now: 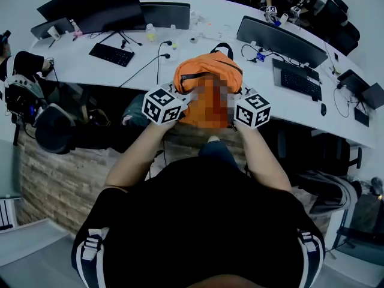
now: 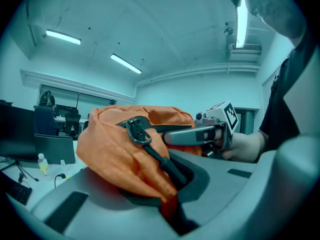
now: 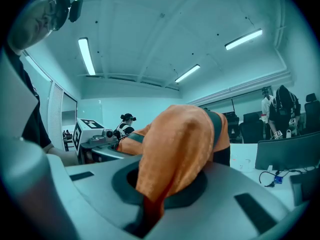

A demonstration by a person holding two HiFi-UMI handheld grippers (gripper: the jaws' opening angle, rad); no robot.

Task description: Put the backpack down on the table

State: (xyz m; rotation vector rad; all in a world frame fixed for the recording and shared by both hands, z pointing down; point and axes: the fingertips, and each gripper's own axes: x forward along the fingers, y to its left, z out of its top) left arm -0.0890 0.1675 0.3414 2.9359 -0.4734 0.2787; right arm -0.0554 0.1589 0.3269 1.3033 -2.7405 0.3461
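Ahead of the torso, both forearms reach toward 12 o'clock, roughly level. Jaws of left hand-held gripper pinched shut on fabric at the 9 o'clock side of the backpack; right hand-held gripper likewise at 3 o'clock. Backpack orange, crumpled, black zip pull, over near edge of white worktop; contact unclear.
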